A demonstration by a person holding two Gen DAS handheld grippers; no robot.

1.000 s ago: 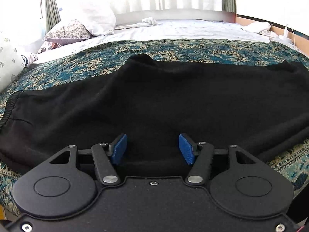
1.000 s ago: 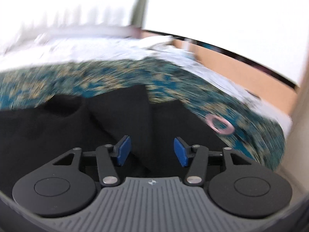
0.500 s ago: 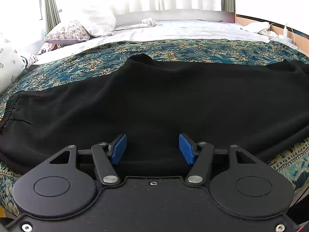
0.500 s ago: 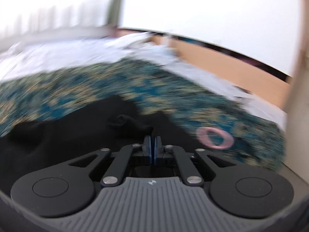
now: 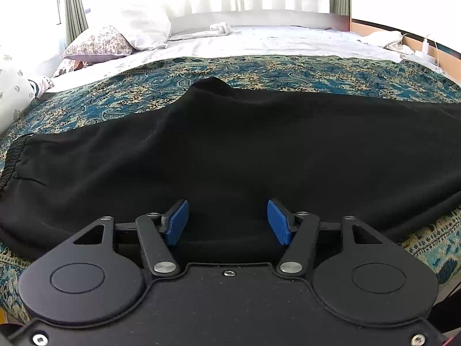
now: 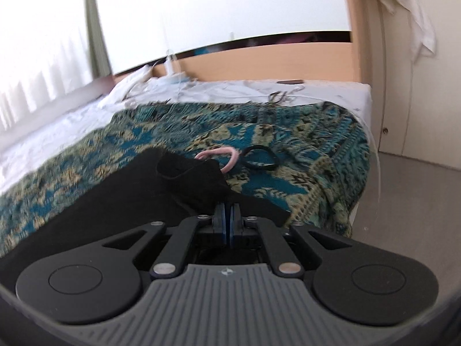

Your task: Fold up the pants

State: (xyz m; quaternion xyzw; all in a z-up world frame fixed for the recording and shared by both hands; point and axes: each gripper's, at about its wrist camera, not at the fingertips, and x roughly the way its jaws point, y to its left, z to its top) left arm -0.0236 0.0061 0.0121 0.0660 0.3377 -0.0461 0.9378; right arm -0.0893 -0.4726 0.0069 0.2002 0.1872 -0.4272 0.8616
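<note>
Black pants (image 5: pixel 230 150) lie spread sideways across the bed, on the teal patterned bedspread (image 5: pixel 115 106), with the elastic waistband (image 5: pixel 11 158) out at the far left of the left wrist view. The left tongs (image 5: pixel 227 222) sit low at the near edge of the fabric, blue pads (image 5: pixel 178 222) spread wide, nothing between them, just black cloth beneath.

Over to the right wrist view: the right tongs (image 6: pixel 227 222) are clenched, pads pressed together right at the leg end of the pants (image 6: pixel 144 190). A fold of black cloth bunches up just ahead of the tips; it looks pinched there, though the exact bite is hidden by the pads themselves. The picture is a little blurred.

Just beyond that bunched cloth, a pink ring (image 6: pixel 222 157) lies on the bedspread (image 6: pixel 288 132), partly tucked behind the fabric, and a black ring (image 6: pixel 259 158) lies just beside it. Farther back there is white bedding (image 6: pixel 201 89) and a wooden bed frame (image 6: pixel 259 57). In the left view, pillows (image 5: pixel 115 40) sit at the head of the bed by the curtains (image 5: pixel 73 3).
</note>
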